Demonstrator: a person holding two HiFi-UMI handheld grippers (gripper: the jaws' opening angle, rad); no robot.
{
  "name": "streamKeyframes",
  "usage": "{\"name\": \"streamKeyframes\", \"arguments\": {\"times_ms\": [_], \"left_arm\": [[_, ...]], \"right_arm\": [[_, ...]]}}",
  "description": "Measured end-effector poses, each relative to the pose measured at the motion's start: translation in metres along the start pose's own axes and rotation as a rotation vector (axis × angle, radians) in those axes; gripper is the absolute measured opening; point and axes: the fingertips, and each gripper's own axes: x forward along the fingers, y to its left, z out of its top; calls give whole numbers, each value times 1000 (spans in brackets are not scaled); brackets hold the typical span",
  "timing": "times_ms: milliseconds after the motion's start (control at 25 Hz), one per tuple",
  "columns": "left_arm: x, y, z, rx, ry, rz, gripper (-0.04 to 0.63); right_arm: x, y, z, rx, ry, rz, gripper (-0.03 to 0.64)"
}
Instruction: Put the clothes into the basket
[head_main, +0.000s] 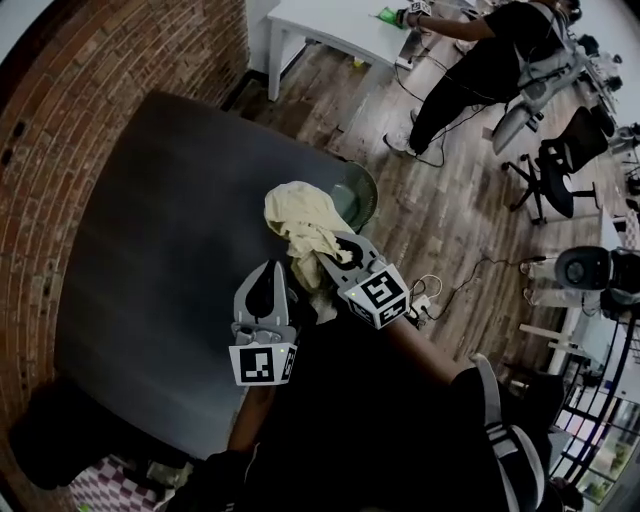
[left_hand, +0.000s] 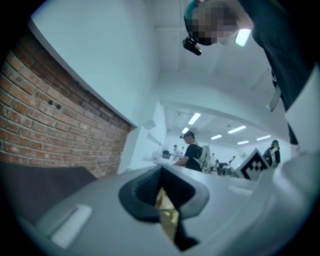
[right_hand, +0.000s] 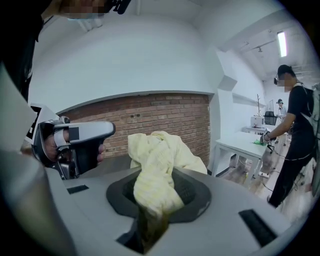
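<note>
Right gripper (right_hand: 150, 202): jaws partly closed and clamped on a yellow cloth (head_main: 298, 222). The fabric is bunched in the throat of the jaws and billows up and forward past the tips. In the head view the cloth hangs just short of the basket (head_main: 369, 192), its top fold overlapping the basket's near rim; whether it is over the opening or only beside it cannot be told. Left gripper (head_main: 270, 270): jaws drawn together to a narrow slit. A yellowish sliver shows in that slit in the left gripper view, but the head view shows this gripper's tips bare and just beside the hanging cloth, on the side away from the basket. The basket stands at the far right edge of the dark table (head_main: 160, 250), so the table edge runs close behind and to the right of it, with wooden floor (head_main: 440, 220) beyond. Left of the basket the tabletop stretches wide to the brick wall (head_main: 70, 130) — the roomier side. Well beyond the basket, a person (head_main: 480, 60) stands at a white table (head_main: 330, 25), apart from the work.
</note>
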Motion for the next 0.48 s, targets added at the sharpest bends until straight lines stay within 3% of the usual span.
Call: {"name": "streamKeyframes", "arguments": {"times_ms": [160, 480], "left_arm": [[11, -46, 12, 23, 19, -28, 5], [47, -92, 1, 32, 39, -131, 5]], "right_arm": [[-45, -26, 9, 28, -34, -29, 89], [-83, -71, 3, 72, -86, -119, 89]]}}
